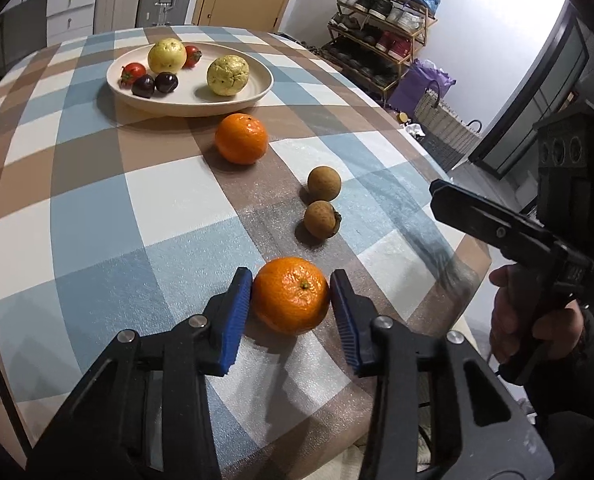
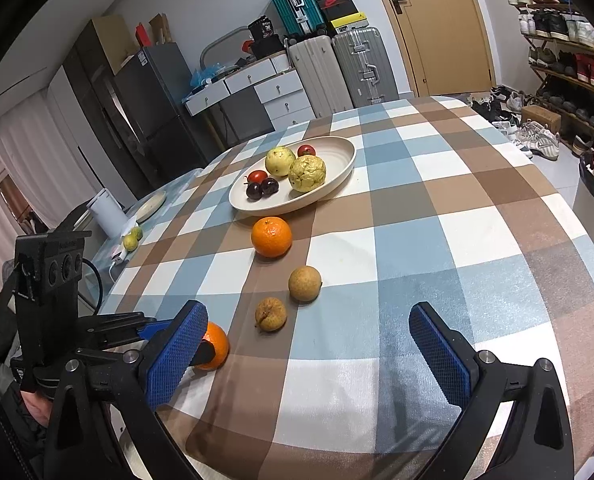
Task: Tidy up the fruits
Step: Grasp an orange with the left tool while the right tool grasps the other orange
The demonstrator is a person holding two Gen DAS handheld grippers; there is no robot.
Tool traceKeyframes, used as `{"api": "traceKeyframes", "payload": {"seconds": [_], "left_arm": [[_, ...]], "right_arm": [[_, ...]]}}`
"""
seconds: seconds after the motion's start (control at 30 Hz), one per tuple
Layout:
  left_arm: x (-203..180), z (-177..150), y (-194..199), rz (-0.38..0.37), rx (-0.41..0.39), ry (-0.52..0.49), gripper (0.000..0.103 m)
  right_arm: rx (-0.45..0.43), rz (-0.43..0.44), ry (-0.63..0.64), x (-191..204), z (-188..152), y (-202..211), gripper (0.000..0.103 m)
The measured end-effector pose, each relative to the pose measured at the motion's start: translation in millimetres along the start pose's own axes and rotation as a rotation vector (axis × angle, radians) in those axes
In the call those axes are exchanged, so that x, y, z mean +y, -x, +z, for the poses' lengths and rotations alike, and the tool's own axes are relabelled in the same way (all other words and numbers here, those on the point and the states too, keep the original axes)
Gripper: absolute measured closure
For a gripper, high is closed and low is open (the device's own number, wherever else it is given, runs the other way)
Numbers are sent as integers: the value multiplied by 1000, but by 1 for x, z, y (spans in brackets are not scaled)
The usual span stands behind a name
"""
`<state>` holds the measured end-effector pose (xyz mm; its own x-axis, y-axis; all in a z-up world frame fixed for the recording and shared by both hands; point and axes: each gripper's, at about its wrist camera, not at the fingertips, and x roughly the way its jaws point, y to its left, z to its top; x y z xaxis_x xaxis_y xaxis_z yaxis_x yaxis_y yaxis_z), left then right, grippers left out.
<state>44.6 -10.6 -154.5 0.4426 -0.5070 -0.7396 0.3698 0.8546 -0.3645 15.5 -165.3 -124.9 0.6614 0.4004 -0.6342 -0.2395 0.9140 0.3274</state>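
Note:
My left gripper (image 1: 291,294) is shut on the near orange (image 1: 290,295), which rests on the checked tablecloth; a blue pad touches each side of it. In the right wrist view that orange (image 2: 219,345) shows half hidden behind my right gripper's left finger. My right gripper (image 2: 309,344) hangs open over the cloth with nothing in it. A second orange (image 1: 242,139) lies just in front of the cream plate (image 1: 259,94). Two brown round fruits (image 1: 324,183) (image 1: 320,219) lie between the oranges. The plate holds two yellow guavas (image 1: 167,55), two red tomatoes and two dark plums.
The table's edge curves close on the right of the fruits (image 1: 473,264). A person's hand (image 1: 513,312) grips the right tool there. A lower side table on the left carries a white canister (image 2: 105,212) and small green fruits (image 2: 131,240). Shoe rack and suitcases stand beyond.

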Motion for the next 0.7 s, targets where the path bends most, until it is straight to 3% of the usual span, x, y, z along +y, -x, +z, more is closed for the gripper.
{"api": "traceKeyframes", "payload": {"seconds": [0.43, 0.7], "left_arm": [[32, 13, 33, 32, -110, 66, 66], [70, 21, 48, 44, -152, 153, 66]], "right_arm": [[27, 22, 11, 0, 11, -17, 0], [88, 73, 42, 8, 35, -59, 0]]}}
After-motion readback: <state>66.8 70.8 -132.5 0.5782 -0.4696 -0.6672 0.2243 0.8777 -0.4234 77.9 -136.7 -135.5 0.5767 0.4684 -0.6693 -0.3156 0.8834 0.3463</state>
